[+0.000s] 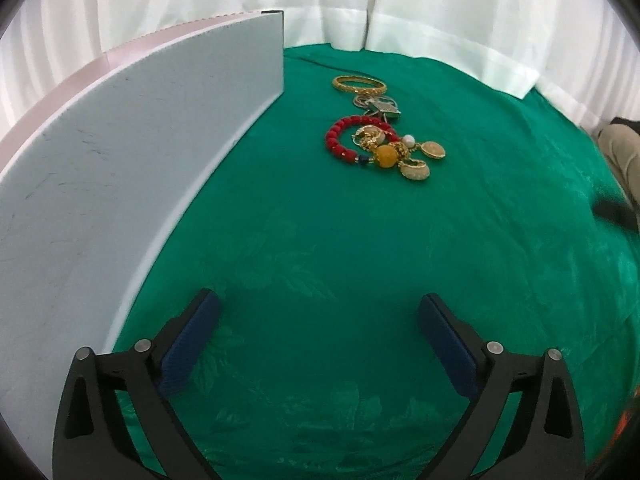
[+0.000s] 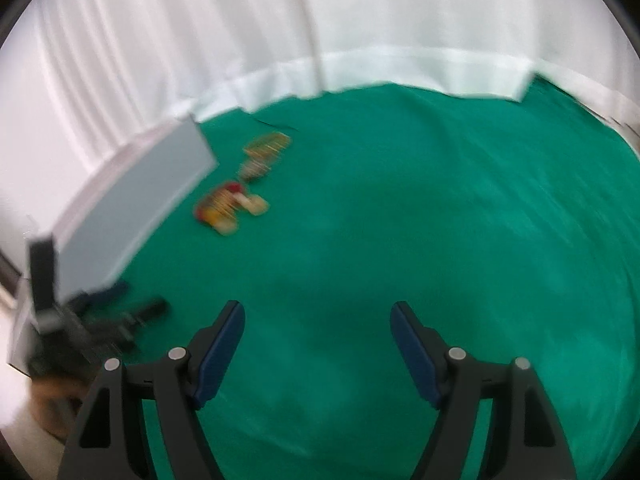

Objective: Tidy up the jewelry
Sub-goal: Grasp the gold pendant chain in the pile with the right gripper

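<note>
Green cloth (image 1: 320, 240) covers your desk; the jewelry pile (image 1: 380, 136) lies near its far edge, beside a white box (image 1: 120, 160). Your left hand-held gripper (image 1: 318, 316) and right hand-held gripper (image 2: 318, 324) both gape apart, holding nothing.

Draped studio: white curtain (image 1: 440, 8), green tablecloth (image 1: 320, 240)

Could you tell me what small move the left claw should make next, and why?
Probably ease the left claw forward toward the red bead bracelet, the nearest piece of the jewelry pile. Both claws stand open and empty over the green cloth, nothing is picked up yet, and the pile lies ahead, beside the white box wall.
</note>
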### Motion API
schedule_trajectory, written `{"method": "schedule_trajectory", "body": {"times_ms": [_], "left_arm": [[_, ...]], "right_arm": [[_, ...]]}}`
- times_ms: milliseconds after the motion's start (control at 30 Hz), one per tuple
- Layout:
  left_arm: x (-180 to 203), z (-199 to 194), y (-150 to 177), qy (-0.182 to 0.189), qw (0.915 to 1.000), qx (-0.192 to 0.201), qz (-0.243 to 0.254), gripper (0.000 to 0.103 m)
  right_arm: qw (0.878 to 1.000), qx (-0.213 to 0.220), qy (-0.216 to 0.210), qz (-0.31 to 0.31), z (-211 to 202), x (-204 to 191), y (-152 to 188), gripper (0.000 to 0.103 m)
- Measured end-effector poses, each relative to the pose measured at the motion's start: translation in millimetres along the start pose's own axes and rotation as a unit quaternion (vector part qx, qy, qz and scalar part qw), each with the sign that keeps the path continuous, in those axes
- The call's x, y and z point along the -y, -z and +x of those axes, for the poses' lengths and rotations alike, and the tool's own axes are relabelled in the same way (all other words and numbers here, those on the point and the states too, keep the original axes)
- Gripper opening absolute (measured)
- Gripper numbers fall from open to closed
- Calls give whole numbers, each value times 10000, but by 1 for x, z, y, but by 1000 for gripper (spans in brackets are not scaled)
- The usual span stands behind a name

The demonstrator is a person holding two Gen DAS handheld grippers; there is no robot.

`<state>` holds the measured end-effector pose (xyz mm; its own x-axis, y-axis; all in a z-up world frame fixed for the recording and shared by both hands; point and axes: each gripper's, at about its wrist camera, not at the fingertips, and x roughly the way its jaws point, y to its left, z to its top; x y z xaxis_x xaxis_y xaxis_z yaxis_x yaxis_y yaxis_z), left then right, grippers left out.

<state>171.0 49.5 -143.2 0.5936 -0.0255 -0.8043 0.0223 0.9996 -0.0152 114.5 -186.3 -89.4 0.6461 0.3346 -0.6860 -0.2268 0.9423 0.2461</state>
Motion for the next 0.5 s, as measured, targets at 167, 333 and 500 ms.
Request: {"method": "schedule_trajectory", "body": {"times_ms": [167, 333, 500], "left_arm": [[-2, 1, -1, 77, 10000, 15, -39, 102], [-4, 0, 0, 143, 9999, 34, -75, 102], [-4, 1, 0, 144, 9999, 35, -77, 102]], "right_arm": [[9926, -158, -312, -1167, 49, -46, -49, 73], [9774, -500, -405, -2014, 95, -83, -57, 36], [9743, -756, -415, -2083, 124, -94, -61, 26]]}}
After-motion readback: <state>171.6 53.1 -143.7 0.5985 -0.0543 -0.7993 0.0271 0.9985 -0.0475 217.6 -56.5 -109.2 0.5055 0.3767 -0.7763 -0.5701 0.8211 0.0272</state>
